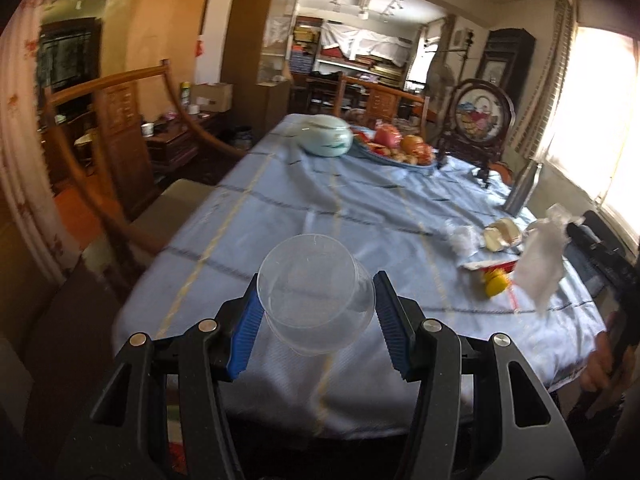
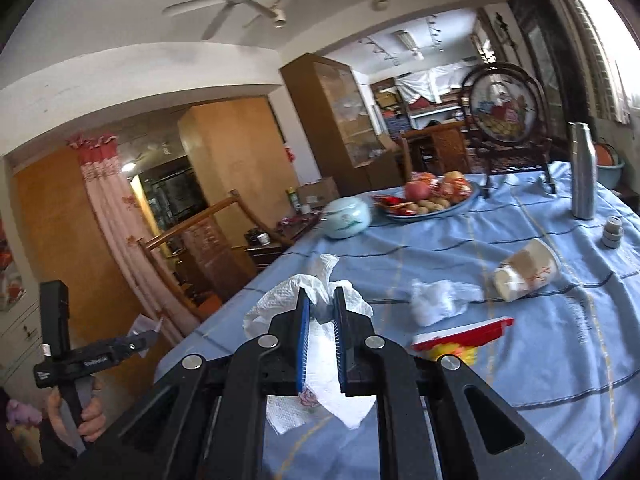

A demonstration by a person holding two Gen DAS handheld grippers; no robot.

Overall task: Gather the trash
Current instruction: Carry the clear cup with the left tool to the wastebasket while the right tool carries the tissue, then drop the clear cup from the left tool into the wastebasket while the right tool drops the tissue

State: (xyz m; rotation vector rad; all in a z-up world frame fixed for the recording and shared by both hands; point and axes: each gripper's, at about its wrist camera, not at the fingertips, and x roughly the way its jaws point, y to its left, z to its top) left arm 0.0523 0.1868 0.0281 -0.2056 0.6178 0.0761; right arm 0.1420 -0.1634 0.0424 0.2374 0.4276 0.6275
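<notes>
Left gripper (image 1: 316,312) pinches a clear plastic cup (image 1: 316,294) between its fingers. Right gripper (image 2: 320,312) squeezes a white paper towel (image 2: 316,320) tight.

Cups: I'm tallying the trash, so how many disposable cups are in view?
2. A clear plastic cup sits between the left claw's pads, above the table edge. A paper cup lies tipped on the blue tablecloth, near the crumpled tissue. More may be hidden.

Yellow wrapper (image 2: 460,350) half hidden behind right tool's arm; paper towel (image 1: 540,256) motion-blurred.
</notes>
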